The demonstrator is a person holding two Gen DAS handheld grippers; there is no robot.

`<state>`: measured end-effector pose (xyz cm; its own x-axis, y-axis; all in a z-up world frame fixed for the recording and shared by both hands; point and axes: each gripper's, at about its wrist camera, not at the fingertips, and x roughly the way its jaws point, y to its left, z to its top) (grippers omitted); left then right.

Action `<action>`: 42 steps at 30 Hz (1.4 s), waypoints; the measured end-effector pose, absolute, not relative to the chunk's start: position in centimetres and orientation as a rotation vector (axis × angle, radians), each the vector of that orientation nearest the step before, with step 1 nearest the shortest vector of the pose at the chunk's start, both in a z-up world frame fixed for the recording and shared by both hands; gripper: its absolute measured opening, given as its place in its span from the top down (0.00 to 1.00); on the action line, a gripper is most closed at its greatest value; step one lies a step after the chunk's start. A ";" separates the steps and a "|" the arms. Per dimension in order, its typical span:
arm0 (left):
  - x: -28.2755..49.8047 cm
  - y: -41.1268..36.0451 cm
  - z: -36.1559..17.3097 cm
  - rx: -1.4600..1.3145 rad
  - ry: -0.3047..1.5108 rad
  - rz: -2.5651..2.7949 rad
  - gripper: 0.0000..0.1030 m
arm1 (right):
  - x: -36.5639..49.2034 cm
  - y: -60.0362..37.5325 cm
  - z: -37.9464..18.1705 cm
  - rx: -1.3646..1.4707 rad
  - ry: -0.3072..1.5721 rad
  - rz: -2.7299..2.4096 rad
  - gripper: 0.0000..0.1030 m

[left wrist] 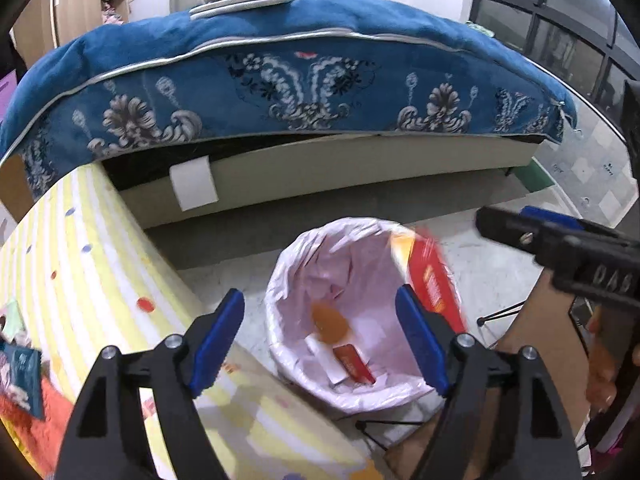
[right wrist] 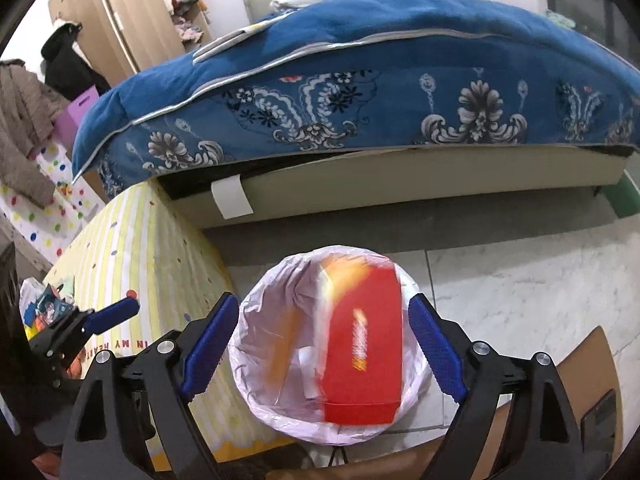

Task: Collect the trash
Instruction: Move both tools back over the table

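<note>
Both tools hang over a small bin (right wrist: pixel 256 364) lined with a pale pink bag, which stands on the tiled floor (right wrist: pixel 520 280) between the bed and the worktop. The right tool (right wrist: pixel 324 348) has its 2 blue pads spread wide, touching nothing. Between them, motion-blurred, a red carton (right wrist: pixel 362 348) sits over the mouth of the bin, apart from both pads. The left tool (left wrist: pixel 320 340) is also wide open and empty, pointing down at the bin from the worktop side. From there the red carton (left wrist: pixel 434 284) shows at the far right rim of the bin (left wrist: pixel 288 280), and inside lie an orange scrap (left wrist: pixel 330 322), a smaller red wrapper (left wrist: pixel 354 364) and white paper. The worktop (left wrist: pixel 100 272) carries a yellow-striped cloth with coloured dots; more wrappers (left wrist: pixel 22 376) lie at its left edge. The bed (right wrist: pixel 360 80) behind wears a blue floral blanket.
</note>
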<state>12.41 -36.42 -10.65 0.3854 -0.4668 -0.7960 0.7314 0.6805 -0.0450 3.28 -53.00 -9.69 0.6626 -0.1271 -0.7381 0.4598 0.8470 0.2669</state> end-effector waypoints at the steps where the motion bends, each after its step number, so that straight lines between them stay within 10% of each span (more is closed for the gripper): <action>1: 12.3 -35.8 -10.4 0.333 0.886 -0.774 0.26 | 3.0 -52.8 -9.5 0.458 0.783 -0.342 0.16; 42: 8.1 0.7 -4.0 0.058 0.788 -0.085 0.22 | 8.5 -24.0 -3.8 -0.009 0.793 0.123 0.25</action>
